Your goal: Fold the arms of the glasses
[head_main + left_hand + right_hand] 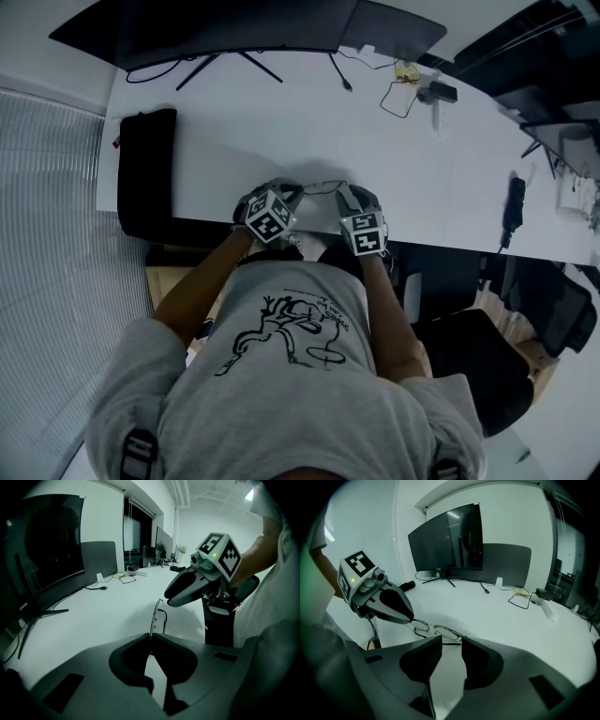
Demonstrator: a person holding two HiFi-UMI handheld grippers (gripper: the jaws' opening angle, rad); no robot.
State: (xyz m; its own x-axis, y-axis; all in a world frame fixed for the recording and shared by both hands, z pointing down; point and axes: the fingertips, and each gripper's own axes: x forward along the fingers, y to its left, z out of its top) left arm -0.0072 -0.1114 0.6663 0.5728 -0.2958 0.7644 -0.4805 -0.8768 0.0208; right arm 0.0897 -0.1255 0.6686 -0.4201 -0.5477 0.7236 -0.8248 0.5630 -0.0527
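Observation:
Thin wire-framed glasses (321, 187) hang just above the white desk (281, 122), near its front edge, between my two grippers. My left gripper (292, 191) is shut on one end of the frame; in the left gripper view the frame (157, 616) rises out of the closed jaws (150, 640). My right gripper (345, 193) stands open at the other end. In the right gripper view the lenses (437, 630) lie just beyond its tips (451, 641). A thin dark arm of the glasses crosses the gap, and the pads do not press on it.
A curved dark monitor (234, 28) stands at the back of the desk. A black padded case (145, 173) lies at the left edge. Cables and small devices (412, 89) sit at the back right. A black handset (514, 206) lies far right. A chair (469, 356) stands beside the person.

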